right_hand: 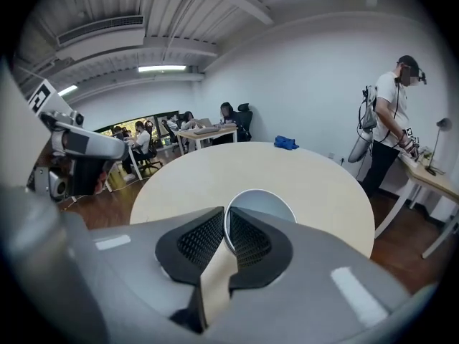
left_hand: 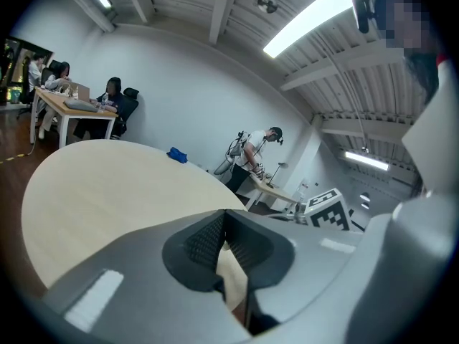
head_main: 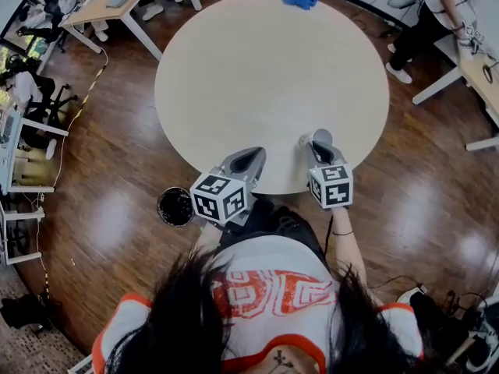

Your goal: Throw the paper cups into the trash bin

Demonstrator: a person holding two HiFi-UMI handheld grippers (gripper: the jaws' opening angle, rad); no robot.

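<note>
Paper cup (right_hand: 262,205) pinched at its rim by right gripper (right_hand: 226,229) above round table (head_main: 265,76); left gripper (left_hand: 222,228) clenched, empty.

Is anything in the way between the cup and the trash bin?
Yes. The right gripper holds the paper cup by its rim. The trash bin stands on the floor. In the head view the left gripper sits between them, so probably go around it.

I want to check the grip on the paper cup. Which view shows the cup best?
The right gripper view: the paper cup is close up, its wall pinched between the right gripper's jaws. The head view shows only its open top. The left gripper view misses it.
</note>
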